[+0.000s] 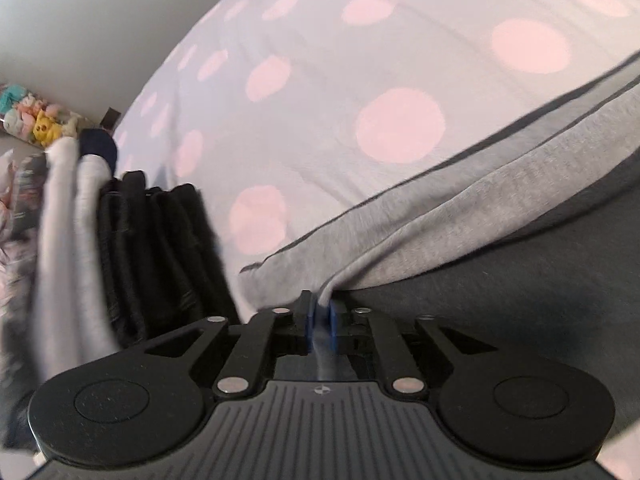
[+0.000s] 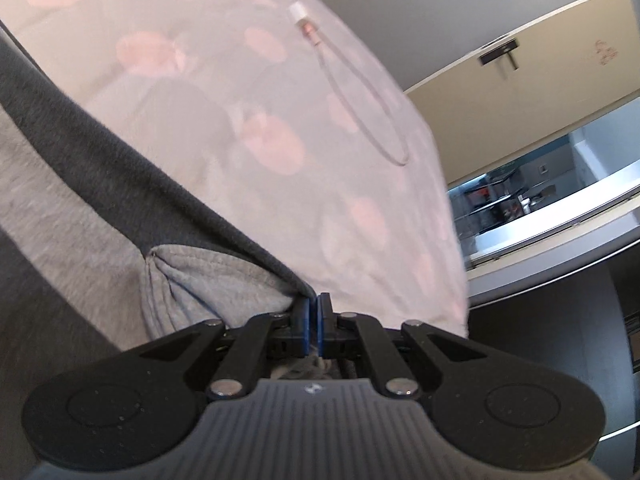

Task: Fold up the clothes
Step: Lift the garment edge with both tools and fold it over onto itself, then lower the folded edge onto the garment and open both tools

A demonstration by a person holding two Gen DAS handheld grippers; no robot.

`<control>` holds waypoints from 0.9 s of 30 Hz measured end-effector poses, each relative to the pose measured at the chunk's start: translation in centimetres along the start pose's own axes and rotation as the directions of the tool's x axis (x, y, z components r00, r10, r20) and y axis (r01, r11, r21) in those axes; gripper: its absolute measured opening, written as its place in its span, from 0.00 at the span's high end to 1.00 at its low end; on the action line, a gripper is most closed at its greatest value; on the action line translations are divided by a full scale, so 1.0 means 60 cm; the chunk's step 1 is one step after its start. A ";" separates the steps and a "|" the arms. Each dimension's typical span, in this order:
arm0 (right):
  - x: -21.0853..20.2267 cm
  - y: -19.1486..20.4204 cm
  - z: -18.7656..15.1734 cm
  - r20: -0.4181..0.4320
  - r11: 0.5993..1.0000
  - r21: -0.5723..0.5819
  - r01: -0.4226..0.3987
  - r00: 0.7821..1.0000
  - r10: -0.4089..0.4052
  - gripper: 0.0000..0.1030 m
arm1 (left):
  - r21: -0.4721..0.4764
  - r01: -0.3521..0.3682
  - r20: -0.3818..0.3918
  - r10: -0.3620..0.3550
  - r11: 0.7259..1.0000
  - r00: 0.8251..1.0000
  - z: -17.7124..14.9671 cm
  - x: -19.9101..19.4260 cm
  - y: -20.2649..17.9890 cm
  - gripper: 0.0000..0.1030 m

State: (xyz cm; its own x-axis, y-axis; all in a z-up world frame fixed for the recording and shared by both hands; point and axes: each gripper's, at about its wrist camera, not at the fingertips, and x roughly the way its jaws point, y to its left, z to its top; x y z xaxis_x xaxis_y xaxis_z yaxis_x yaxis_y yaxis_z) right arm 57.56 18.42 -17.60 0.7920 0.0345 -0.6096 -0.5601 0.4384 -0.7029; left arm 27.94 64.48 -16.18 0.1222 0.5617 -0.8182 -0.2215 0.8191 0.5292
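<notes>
Both grippers work one garment [image 1: 420,240], a grey top w/ a lighter inside and dark edge trim, spread on a dotted sheet [image 1: 360,60].

Left gripper [image 1: 320,312]: blue pads [image 1: 309,320] stand slightly apart, w/ a thin light-grey edge of the garment running down between them. Can't tell if the pads press on it or the cloth just lies in the gap; looks loose, prob. at the point of letting go.

Right gripper [image 2: 314,312]: jaws clenched, pads nearly touching, pinching the dark hem where it meets the bunched light-grey part [image 2: 208,280]. Holding at a corner makes sense: it keeps that edge taut so the fold line stays straight.

Garment position: low across the bed, near edge toward both cameras, one layer doubled over another in the left view, so a fold looks partly made. Each gripper has an opposite end of the same edge, prob. to carry it over evenly w/o skew.

Left of the garment, just beside it: a stack of folded items, black [image 1: 160,248] and pale grey [image 1: 64,240], likely the finished pile. Plush toys [image 1: 36,120] sit further back by the wall. A cable [image 2: 360,108] lies on the sheet in the right view, well apart from the garment, so no snag risk now. A door [image 2: 520,80] stands beyond the bed.
</notes>
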 end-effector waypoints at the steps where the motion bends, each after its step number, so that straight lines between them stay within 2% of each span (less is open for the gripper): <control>1: 0.010 0.003 0.002 -0.006 1.000 0.005 -0.007 1.000 0.007 0.96 | -0.008 0.001 0.001 -0.001 1.000 1.000 0.001 0.010 0.001 0.76; 3: 0.025 0.004 0.004 -0.013 0.999 0.032 -0.019 1.000 0.020 0.95 | -0.034 0.005 0.010 -0.004 0.999 1.000 0.000 0.025 0.005 0.70; 5: 0.030 -0.004 0.010 -0.006 0.996 0.086 -0.030 0.999 0.031 0.93 | -0.089 0.016 0.041 -0.012 0.996 0.999 -0.007 0.026 0.018 0.59; 7: 0.021 -0.017 0.006 0.003 0.986 0.165 -0.032 0.999 0.032 0.79 | -0.176 0.038 0.077 -0.025 0.984 0.997 -0.018 0.019 0.041 0.54; 9: 0.010 -0.032 0.005 0.006 0.971 0.238 -0.029 1.000 0.029 0.69 | -0.249 0.052 0.098 -0.028 0.967 0.995 -0.027 0.006 0.065 0.45; 10: 0.005 -0.041 0.006 0.004 0.962 0.271 -0.029 1.000 0.029 0.68 | -0.265 0.052 0.106 -0.024 0.963 0.994 -0.031 -0.004 0.073 0.40; 12: -0.009 -0.058 0.008 0.000 0.944 0.328 -0.037 0.999 0.039 0.68 | -0.289 0.037 0.119 -0.002 0.957 0.993 -0.040 -0.024 0.087 0.40; 13: -0.019 -0.064 0.009 0.004 0.935 0.351 -0.038 0.999 0.039 0.66 | -0.290 0.008 0.121 0.029 0.957 0.992 -0.046 -0.034 0.090 0.40; 16: -0.052 -0.072 0.011 0.018 0.915 0.399 -0.058 0.998 0.056 0.64 | -0.320 -0.058 0.085 0.090 0.946 0.992 -0.057 -0.050 0.103 0.40; 17: -0.066 -0.071 0.011 0.020 0.910 0.409 -0.070 0.997 0.068 0.64 | -0.338 -0.049 0.079 0.080 0.940 0.994 -0.060 -0.055 0.108 0.43; 20: -0.110 -0.051 0.007 0.058 0.898 0.416 -0.144 0.990 0.132 0.64 | -0.394 0.055 0.104 -0.015 0.917 0.995 -0.073 -0.077 0.119 0.46; 23: -0.144 -0.012 -0.003 0.079 0.892 0.400 -0.209 0.978 0.194 0.64 | -0.372 0.116 0.100 -0.084 0.921 0.991 -0.091 -0.074 0.105 0.45; 24: -0.153 0.001 -0.006 0.084 0.890 0.393 -0.230 0.973 0.214 0.64 | -0.354 0.120 0.094 -0.093 0.928 0.991 -0.097 -0.069 0.098 0.44; 27: -0.156 0.047 -0.016 0.086 0.895 0.355 -0.271 0.963 0.257 0.64 | -0.313 0.064 0.047 -0.052 0.948 0.998 -0.109 -0.039 0.075 0.41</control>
State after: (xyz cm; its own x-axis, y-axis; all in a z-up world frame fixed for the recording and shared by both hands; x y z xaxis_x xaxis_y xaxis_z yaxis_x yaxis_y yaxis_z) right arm 48.35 18.50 -14.26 0.6391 0.2232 -0.7360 -0.6296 0.7015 -0.3339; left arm 20.31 66.08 -13.38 0.1785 0.5231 -0.8334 -0.5049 0.7757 0.3787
